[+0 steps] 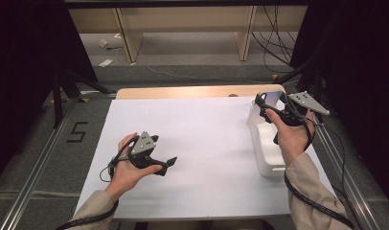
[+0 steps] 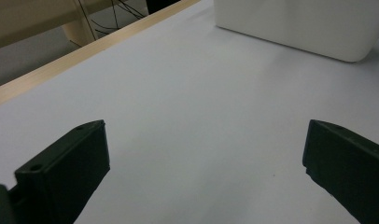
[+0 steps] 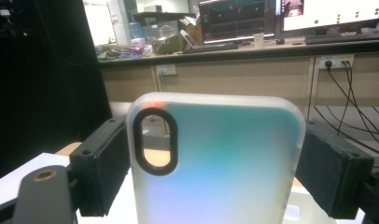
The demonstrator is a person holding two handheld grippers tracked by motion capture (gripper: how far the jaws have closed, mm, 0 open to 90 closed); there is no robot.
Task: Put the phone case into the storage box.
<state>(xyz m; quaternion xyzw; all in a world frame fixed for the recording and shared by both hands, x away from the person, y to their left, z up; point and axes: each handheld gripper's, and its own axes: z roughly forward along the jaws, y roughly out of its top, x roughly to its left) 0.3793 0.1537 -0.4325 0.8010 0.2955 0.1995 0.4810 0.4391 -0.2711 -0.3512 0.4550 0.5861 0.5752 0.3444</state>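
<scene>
Right gripper (image 3: 215, 163) with its fingers pinching a translucent phone case (image 3: 220, 163) upright between them, lifted above the white box (image 1: 269, 148), delivery apparently pending; left gripper (image 1: 169, 163) idle over the table (image 1: 202, 139), fingers spread and empty.

A white rectangular sheet (image 1: 202, 153) covers most of the light wooden table (image 1: 183, 92), whose bare far edge shows behind it. At the sheet's right side stands a white rectangular plastic bin (image 1: 269, 153); the right gripper (image 1: 269, 106) is above the bin's far end with a translucent frosted phone case (image 3: 215, 163) upright between its two black jaws. The left gripper (image 1: 169, 163) sits over the sheet's left half, well apart from the bin, which lies ahead of its jaws in the left gripper view
</scene>
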